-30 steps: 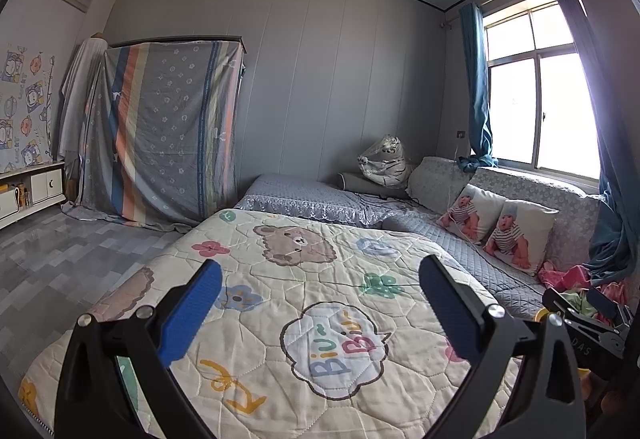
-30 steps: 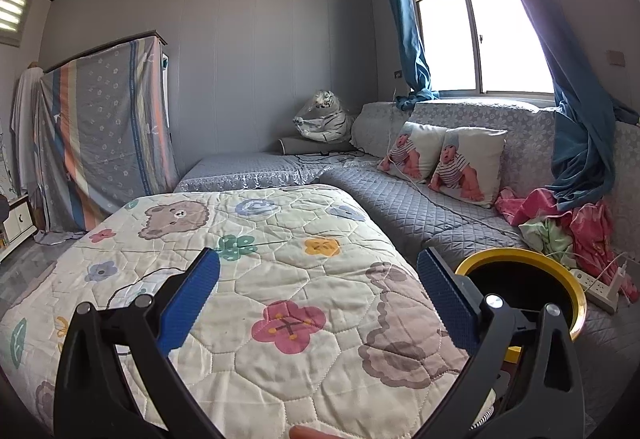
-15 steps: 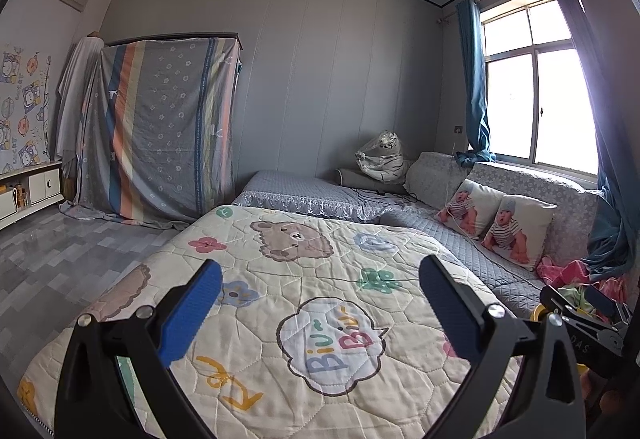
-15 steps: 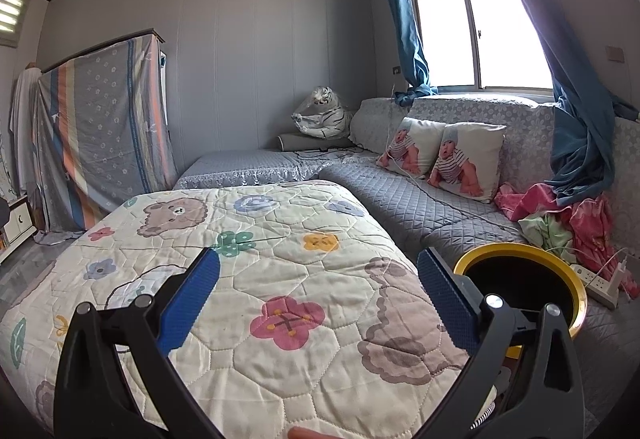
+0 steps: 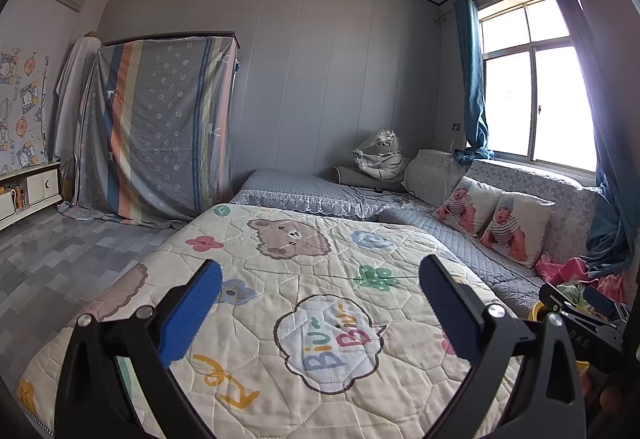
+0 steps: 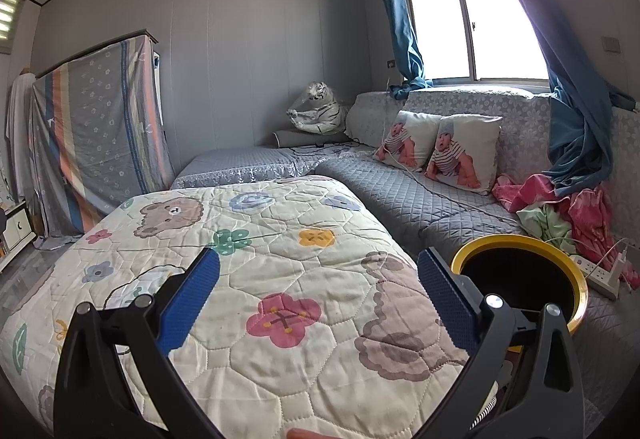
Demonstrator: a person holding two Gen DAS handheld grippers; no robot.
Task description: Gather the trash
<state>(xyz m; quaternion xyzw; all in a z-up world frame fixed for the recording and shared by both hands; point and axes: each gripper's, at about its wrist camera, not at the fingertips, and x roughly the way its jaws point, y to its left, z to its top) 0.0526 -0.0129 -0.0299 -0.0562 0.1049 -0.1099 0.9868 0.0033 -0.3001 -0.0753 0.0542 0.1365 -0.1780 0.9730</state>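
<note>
Bin [image 6: 578, 291] upright, mouth upward, beside quilt [image 6: 280, 239]; both grippers [image 5: 320, 303] [image 6: 319, 297] agape, empty.

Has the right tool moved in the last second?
Yes, slightly. In its view the plush tiger and the yellow-rimmed bin sit a little higher and further left, so the right tool tipped slightly down and right.

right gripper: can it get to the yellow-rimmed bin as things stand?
Probably yes. The yellow-rimmed bin sits just past the right gripper, off its right finger, mouth open and facing up. The fingers are spread and hold nothing, and nothing lies between them and the rim.
</note>
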